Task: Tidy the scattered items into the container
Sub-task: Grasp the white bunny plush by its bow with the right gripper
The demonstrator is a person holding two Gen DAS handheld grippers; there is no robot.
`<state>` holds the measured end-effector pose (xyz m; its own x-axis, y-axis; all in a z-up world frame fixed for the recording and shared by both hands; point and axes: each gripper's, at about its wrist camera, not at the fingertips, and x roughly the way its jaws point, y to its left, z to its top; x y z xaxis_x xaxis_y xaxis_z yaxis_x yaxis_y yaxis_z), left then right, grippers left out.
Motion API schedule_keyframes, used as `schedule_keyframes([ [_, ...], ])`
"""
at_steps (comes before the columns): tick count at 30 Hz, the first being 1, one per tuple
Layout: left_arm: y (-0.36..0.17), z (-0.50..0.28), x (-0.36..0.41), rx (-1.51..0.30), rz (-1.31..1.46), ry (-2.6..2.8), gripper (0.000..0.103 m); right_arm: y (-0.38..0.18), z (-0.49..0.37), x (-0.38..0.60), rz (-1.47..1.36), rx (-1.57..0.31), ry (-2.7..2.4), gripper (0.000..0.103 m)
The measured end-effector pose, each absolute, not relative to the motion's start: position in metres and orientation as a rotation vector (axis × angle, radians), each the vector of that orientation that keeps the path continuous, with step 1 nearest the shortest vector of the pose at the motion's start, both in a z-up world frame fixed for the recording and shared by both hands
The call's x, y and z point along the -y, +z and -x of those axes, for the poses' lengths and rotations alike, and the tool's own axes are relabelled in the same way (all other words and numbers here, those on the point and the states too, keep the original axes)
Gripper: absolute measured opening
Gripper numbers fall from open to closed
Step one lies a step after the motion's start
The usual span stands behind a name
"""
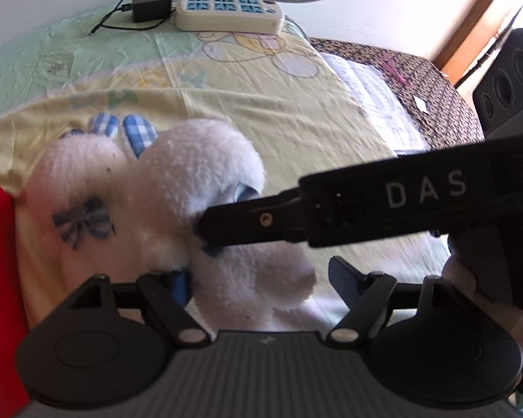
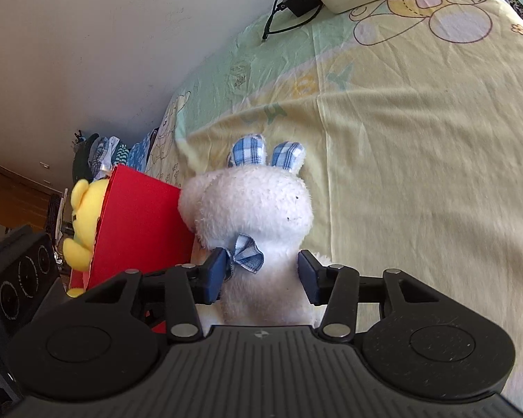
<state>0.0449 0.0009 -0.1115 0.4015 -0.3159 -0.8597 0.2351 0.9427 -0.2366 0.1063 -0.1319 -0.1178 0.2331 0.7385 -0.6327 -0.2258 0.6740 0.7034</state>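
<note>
Left gripper (image 1: 259, 278): stands open, straddles the lower body of a fluffy white plush rabbit (image 1: 177, 188) with blue checked ears and bow. Left pad half buried in the fur, right pad clear of it. At far left of it, just beside the rabbit: a strip of red. From the right: a black finger (image 1: 261, 219) marked DAS, belonging to the right gripper (image 2: 261, 275), tip sunk into the rabbit's fur just ahead of the left gripper's pads. Far ahead, by the wall: a black power adapter (image 1: 150, 7) touching a cream power strip (image 1: 226, 14) with blue sockets, both on a pale yellow-green cartoon-print bedsheet (image 1: 261, 104).

Right gripper: clamps the rabbit's body, blue pads pressing either flank just below the bow. Left of it, touching the rabbit's head: an upright red cardboard box (image 2: 139, 230), with a yellow plush bear (image 2: 83, 223) at its far left edge. Ahead and to the right: the same bedsheet, with adapter and power strip far off by the wall.
</note>
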Motion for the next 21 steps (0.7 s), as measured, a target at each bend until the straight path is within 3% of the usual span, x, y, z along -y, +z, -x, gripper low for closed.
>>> schedule_keyframes([
  [12, -0.123, 0.04, -0.017, -1.206, 0.1, -0.459, 0.08, -0.119, -0.002, 0.126, -0.481, -1.283, 0.68, 0.048],
  [16, -0.133, 0.037, -0.021, -1.199, 0.078, -0.414, 0.087, -0.124, 0.01, 0.121, -0.485, -1.28, 0.641, 0.05],
  [21, -0.135, 0.027, -0.011, -1.136, 0.01, -0.404, 0.088, -0.125, 0.004, 0.129, -0.548, -1.22, 0.591, 0.059],
])
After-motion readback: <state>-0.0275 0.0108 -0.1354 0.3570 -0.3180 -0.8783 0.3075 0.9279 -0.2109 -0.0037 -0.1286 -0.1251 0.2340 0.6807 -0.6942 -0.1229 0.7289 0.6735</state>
